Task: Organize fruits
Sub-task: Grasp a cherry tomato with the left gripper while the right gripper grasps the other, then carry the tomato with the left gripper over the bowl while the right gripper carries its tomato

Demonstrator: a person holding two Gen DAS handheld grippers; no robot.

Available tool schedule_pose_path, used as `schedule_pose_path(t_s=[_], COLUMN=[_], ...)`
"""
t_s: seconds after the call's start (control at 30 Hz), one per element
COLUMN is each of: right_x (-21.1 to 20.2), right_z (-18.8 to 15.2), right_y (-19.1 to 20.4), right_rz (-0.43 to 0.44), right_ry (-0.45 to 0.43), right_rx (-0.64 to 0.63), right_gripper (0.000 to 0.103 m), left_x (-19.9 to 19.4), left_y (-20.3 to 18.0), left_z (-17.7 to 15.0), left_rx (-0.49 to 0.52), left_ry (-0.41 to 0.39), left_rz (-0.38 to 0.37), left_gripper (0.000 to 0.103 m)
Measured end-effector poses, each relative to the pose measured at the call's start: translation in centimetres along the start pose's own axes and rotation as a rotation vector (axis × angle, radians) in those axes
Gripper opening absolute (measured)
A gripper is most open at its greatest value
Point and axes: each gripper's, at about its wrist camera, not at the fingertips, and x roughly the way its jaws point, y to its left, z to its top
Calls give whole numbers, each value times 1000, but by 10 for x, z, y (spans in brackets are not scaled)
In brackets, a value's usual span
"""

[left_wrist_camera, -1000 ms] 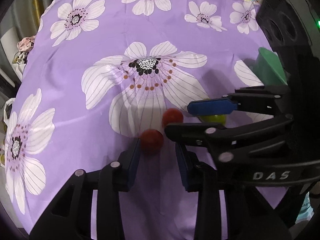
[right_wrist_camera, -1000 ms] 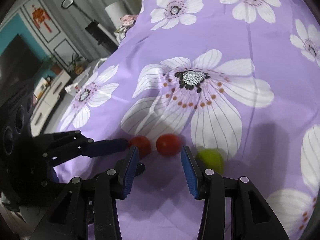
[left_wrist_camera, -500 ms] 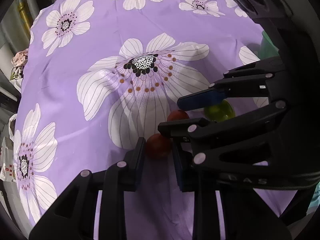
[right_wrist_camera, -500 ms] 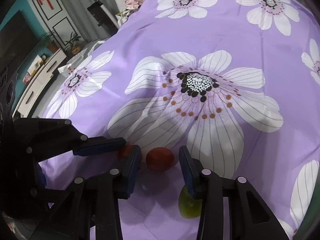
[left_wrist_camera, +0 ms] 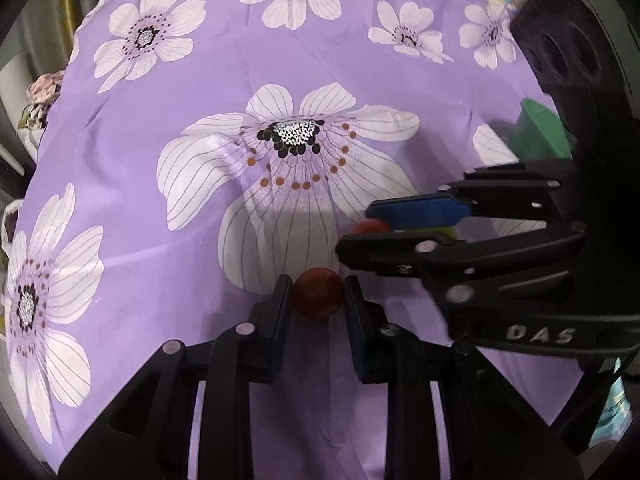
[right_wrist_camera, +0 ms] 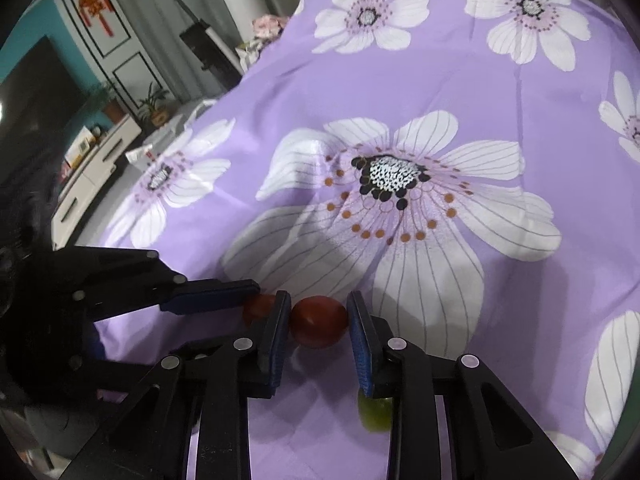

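Two small red fruits and a green one lie on a purple flowered cloth. My left gripper (left_wrist_camera: 316, 300) is shut on one red fruit (left_wrist_camera: 317, 294), its pads touching both sides. My right gripper (right_wrist_camera: 319, 326) is shut on the other red fruit (right_wrist_camera: 319, 322). In the left wrist view the right gripper (left_wrist_camera: 360, 232) reaches in from the right, with its red fruit (left_wrist_camera: 370, 227) partly hidden between the fingers. In the right wrist view the left gripper's fruit (right_wrist_camera: 258, 307) shows beside the left finger. The green fruit (right_wrist_camera: 374, 414) lies under my right finger.
A green bowl (left_wrist_camera: 538, 128) stands at the right edge of the cloth (left_wrist_camera: 200, 80). Beyond the cloth's far-left edge are a white cabinet (right_wrist_camera: 92, 168), a potted plant (right_wrist_camera: 154, 104) and a dark screen.
Both grippers have closed in on their red fruits: the jaws were wide around them a second ago and now grip them. The green fruit has slid under the right finger.
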Motion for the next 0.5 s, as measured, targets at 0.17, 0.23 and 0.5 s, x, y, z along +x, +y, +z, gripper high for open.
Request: schedule_pose_path(t_s=[0.17, 0.23, 0.5], right_x=[-21, -28, -48], right_z=[-11, -17, -40], right_y=[-5, -5, -3], right_rz=[33, 42, 54], right_ry=[-46, -62, -92], right_rx=[56, 74, 123], right_gripper=[31, 31, 31], left_x=[-12, -17, -32], left_y=[0, -2, -17], left_z=[-5, -6, -10], left_rx=[-47, -56, -64], left_ry=[-26, -33, -53], left_rz=[-30, -36, -63], left_gripper=[25, 25, 25])
